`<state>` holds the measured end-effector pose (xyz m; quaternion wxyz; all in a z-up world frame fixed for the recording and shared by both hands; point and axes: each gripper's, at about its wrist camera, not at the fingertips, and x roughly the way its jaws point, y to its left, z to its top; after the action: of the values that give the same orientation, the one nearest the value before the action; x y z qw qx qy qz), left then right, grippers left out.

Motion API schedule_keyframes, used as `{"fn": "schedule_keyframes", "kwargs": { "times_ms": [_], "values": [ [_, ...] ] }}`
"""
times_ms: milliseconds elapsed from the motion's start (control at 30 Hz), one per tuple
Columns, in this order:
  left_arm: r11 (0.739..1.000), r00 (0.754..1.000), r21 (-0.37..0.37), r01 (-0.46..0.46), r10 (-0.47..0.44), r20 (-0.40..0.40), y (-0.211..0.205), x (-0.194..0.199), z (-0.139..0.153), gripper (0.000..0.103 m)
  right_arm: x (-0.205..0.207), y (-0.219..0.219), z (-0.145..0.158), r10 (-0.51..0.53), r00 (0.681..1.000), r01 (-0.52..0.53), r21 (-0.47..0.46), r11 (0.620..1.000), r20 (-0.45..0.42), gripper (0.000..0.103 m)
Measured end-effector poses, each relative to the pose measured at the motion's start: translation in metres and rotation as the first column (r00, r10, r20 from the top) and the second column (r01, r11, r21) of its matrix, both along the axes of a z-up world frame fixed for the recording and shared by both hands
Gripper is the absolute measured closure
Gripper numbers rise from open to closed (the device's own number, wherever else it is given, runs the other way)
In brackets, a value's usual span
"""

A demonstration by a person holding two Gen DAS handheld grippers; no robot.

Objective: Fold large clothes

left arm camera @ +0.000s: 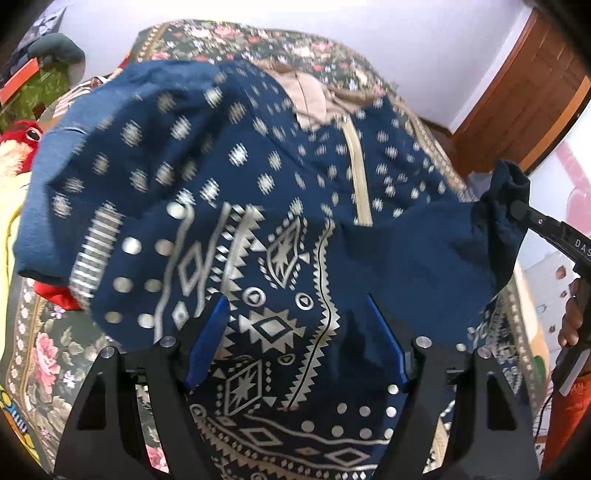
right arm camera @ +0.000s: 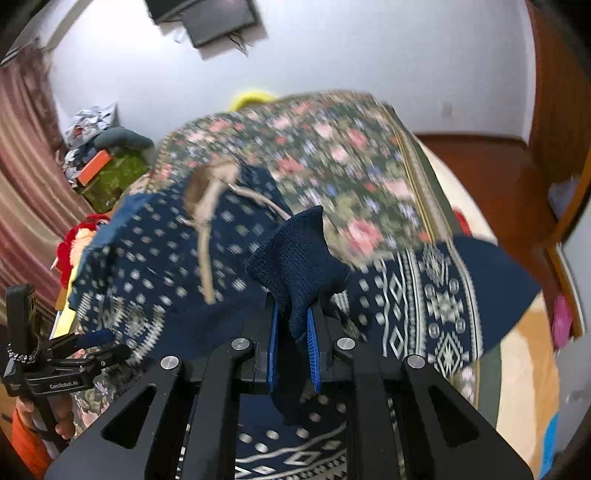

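Garment (left arm camera: 258, 206), navy with silver print, sprawls over the floral bedspread (left arm camera: 44, 350). Right gripper (right arm camera: 293, 354) is clamped on a dark ribbed cuff (right arm camera: 299, 258), lifting that side. Left gripper (left arm camera: 295, 343) hovers over the printed hem, jaws wide, holding nothing. Best, likely: keep the cuff taut, carry it across the body, and pin the hem with the left.

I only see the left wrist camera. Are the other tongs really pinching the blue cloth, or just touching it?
Observer: Pinching. The right tongs are shut on a dark ribbed cuff of the blue patterned garment.
Operator: Is anything on the wall?
Observer: Yes, a dark flat screen hangs high up.
Operator: What's beside the bed?
Observer: A striped pinkish curtain.
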<state>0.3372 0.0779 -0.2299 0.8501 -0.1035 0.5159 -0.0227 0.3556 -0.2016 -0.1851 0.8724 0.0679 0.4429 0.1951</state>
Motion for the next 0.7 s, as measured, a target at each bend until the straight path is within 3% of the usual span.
{"fn": "schedule_keyframes", "kwargs": {
  "times_ms": [267,467,567,700],
  "values": [
    [0.995,0.999,0.099,0.012,-0.008,-0.033,-0.011,0.008,-0.027,0.029,0.011,-0.028,-0.05,-0.035,0.989,0.035,0.0,0.999,-0.145,0.088],
    [0.996,0.999,0.088,-0.007,0.011,-0.052,-0.006,0.014,-0.044,0.029,0.009,-0.035,-0.067,-0.033,0.983,0.024,-0.052,0.998,-0.182,0.086],
    [0.997,0.999,0.081,-0.006,0.01,-0.05,-0.004,0.016,-0.046,0.028,0.006,-0.039,-0.069,-0.031,0.98,0.015,-0.079,0.997,-0.197,0.08],
    [0.996,0.998,0.088,0.003,0.002,-0.057,-0.002,0.015,-0.046,0.028,0.004,-0.046,-0.064,-0.044,0.969,0.023,-0.088,0.996,-0.242,0.064]
  ]
}}
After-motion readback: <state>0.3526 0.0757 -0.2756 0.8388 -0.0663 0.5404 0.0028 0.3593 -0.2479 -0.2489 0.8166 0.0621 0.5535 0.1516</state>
